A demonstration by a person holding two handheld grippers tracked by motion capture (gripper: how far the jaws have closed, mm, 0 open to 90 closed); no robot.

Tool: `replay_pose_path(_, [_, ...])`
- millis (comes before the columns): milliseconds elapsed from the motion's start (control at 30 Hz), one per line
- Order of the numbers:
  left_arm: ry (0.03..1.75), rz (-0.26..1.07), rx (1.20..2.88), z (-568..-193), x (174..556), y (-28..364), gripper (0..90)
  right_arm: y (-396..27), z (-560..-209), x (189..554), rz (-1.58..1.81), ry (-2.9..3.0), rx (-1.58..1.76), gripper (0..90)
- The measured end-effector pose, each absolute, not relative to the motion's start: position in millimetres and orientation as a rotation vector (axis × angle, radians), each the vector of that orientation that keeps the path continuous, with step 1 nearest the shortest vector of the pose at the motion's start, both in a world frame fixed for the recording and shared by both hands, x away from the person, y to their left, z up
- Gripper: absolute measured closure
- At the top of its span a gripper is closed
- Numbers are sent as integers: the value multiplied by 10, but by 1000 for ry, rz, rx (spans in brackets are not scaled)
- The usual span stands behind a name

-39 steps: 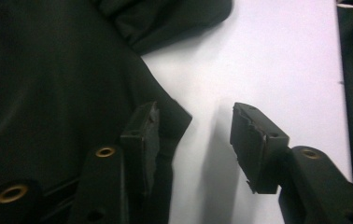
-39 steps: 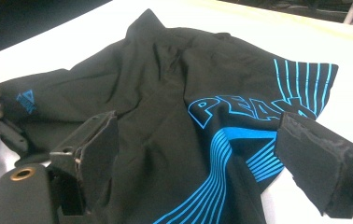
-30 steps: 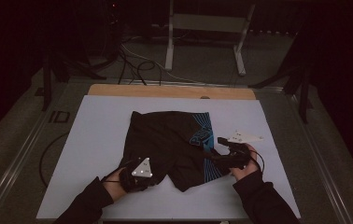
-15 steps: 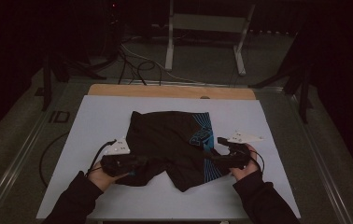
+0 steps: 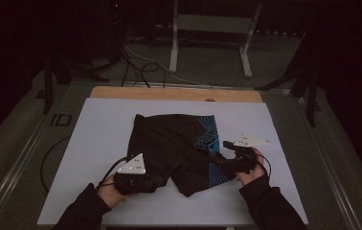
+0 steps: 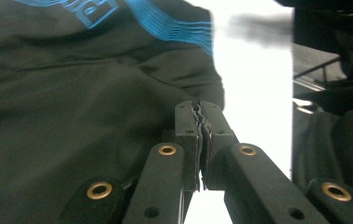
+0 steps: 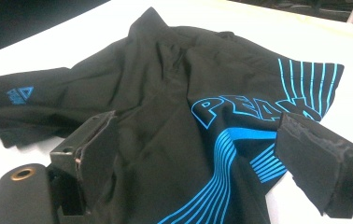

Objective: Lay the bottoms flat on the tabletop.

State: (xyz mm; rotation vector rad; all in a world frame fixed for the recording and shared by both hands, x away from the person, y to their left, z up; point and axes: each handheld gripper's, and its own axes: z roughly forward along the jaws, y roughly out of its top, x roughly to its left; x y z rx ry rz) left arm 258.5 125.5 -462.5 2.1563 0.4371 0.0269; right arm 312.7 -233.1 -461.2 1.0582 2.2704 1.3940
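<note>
Black shorts [image 5: 169,143] with blue stripes and lettering lie spread on the white table top [image 5: 97,139]. My left gripper [image 5: 162,181] is at the hem of the near left leg, and its jaws are pressed together. In the left gripper view the left gripper [image 6: 201,109] has its tips closed at the hem edge of the shorts [image 6: 81,107], pinching the thin cloth. My right gripper [image 5: 220,160] lies low at the shorts' right leg. In the right gripper view the right gripper [image 7: 198,128] stands open, its two pads wide apart on either side of the printed leg [image 7: 174,84].
A wooden strip [image 5: 169,93] runs along the table's far edge. Beyond it, on the dark floor, are a metal stand [image 5: 208,43] and loose cables [image 5: 136,64]. Bare white surface surrounds the shorts on the left, right and near sides.
My left hand swung out to the left, then came back in and rose a little at the left leg hem, its grey plate now tilted up. The right hand kept still.
</note>
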Motion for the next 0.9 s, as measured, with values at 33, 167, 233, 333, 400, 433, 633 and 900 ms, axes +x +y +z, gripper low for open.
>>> replay_pose_path(33, [426, 14, 2166, -4635, 2572, 1227, 875, -2331, -4611, 3123, 1395, 2270, 1056, 141])
replay_pose_path(167, [392, -34, 2159, -4682, 2546, 1183, 849, -2341, -4606, 3122, 1401, 2268, 1055, 140])
replay_pose_path(233, [388, -24, 2146, -4662, 2544, 1190, 674, -2348, -4605, 3114, 1401, 2266, 1054, 140])
replay_pose_path(333, [403, 17, 2146, -4634, 2549, 1215, 420, -2372, -4604, 3106, 1402, 2262, 1065, 140])
replay_pose_path(400, [403, 20, 2144, -4632, 2545, 1209, 325, -2392, -4601, 3097, 1402, 2256, 1068, 140])
replay_pose_path(433, [405, 30, 2142, -4628, 2534, 1196, 293, -2400, -4600, 3092, 1405, 2255, 1069, 140])
replay_pose_path(633, [357, 19, 2157, -4642, 2460, 1032, 263, -2447, -4627, 3047, 1408, 2252, 1074, 140])
replay_pose_path(900, [325, -2, 2160, -4618, 2462, 731, 370, -2520, -4656, 3013, 1404, 2248, 1091, 141])
